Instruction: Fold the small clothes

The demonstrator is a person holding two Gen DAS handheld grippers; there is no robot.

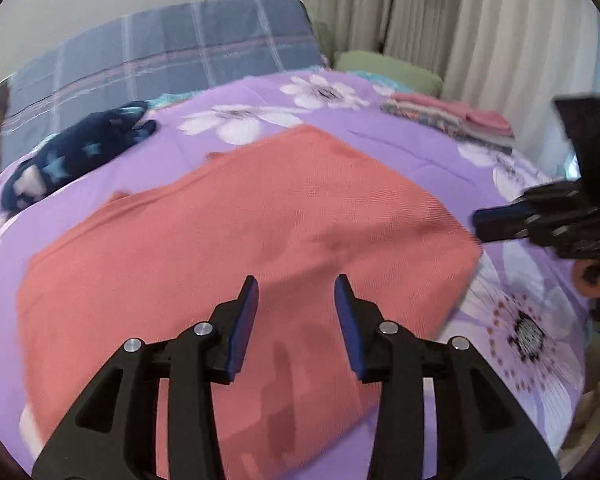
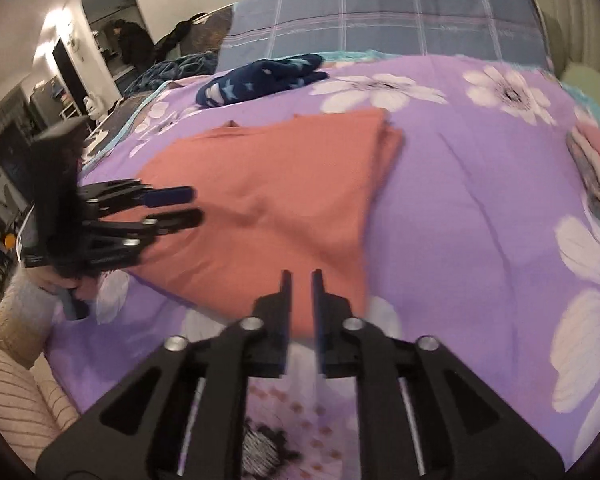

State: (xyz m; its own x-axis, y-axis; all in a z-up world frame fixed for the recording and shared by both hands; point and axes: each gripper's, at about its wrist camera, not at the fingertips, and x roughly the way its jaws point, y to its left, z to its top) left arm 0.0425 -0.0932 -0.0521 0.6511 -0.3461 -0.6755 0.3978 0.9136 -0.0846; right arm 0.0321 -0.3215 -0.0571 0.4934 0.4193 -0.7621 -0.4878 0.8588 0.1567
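Folding looks partly done on the salmon-pink knit garment [image 1: 236, 248], which lies flat in the middle of the bed on a purple bedspread with white flowers [image 1: 400, 144]; its far right edge shows stacked layers in the right wrist view, so at least one fold seems made, and more folding probably remains before it matches the stack of folded pink and grey clothes [image 1: 452, 120] at the far right. A crumpled navy garment with pale stars [image 1: 76, 148] waits unfolded at the far left, so the task is, by my judgement, well short of finished. The left tongs [image 1: 296, 292] hang released over the near part of the pink garment, nothing between them. The right tongs [image 2: 301, 284] stand just parted at the garment's near right corner, gripping nothing that I can see. Motion blur smears the fabric edges, the garment's near edge is hidden behind the tongs, and what kind of garment it is cannot be told.
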